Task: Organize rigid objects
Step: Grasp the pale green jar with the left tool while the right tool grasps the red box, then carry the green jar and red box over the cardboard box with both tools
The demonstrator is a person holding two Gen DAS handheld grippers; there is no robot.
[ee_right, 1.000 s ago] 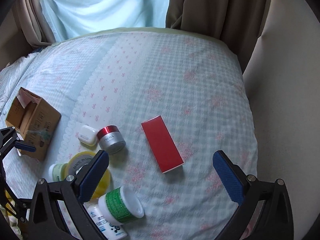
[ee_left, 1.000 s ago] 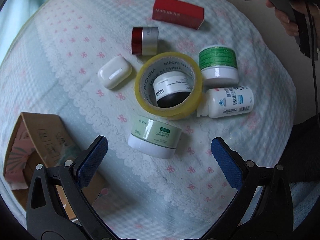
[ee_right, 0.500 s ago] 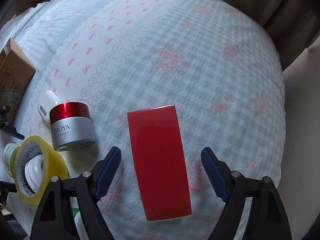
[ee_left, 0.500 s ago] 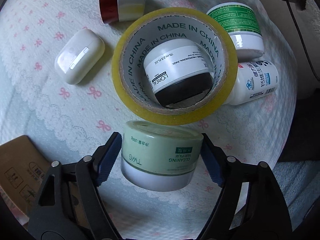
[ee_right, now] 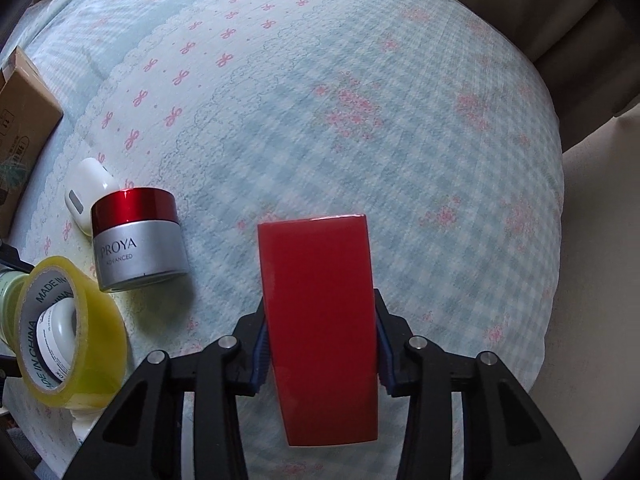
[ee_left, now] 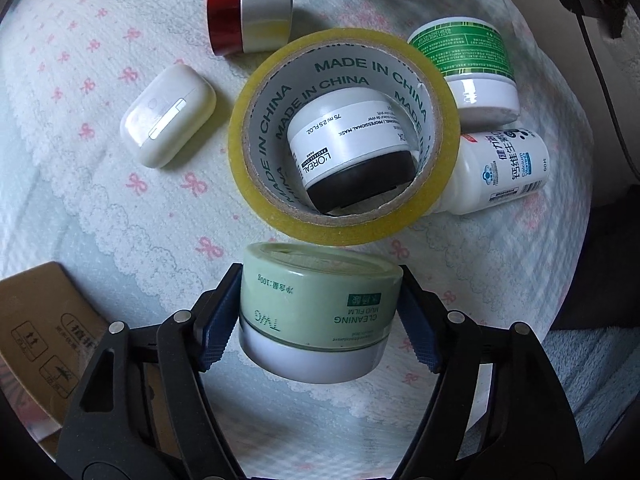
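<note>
Now both hand-held grippers have closed: left hand-held gripper (ee_left: pixel 320 316) on green jar (ee_left: pixel 318 312), right hand-held gripper (ee_right: pixel 320 344) on red box (ee_right: pixel 320 320).

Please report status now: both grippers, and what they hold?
Left gripper shut on green jar. Right gripper shut on red box. Tape roll close ahead.

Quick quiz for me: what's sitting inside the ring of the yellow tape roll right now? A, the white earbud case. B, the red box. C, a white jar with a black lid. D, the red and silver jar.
C: in the left wrist view the white jar with a black lid lies inside the yellow tape roll, ringed by its grey core.
</note>
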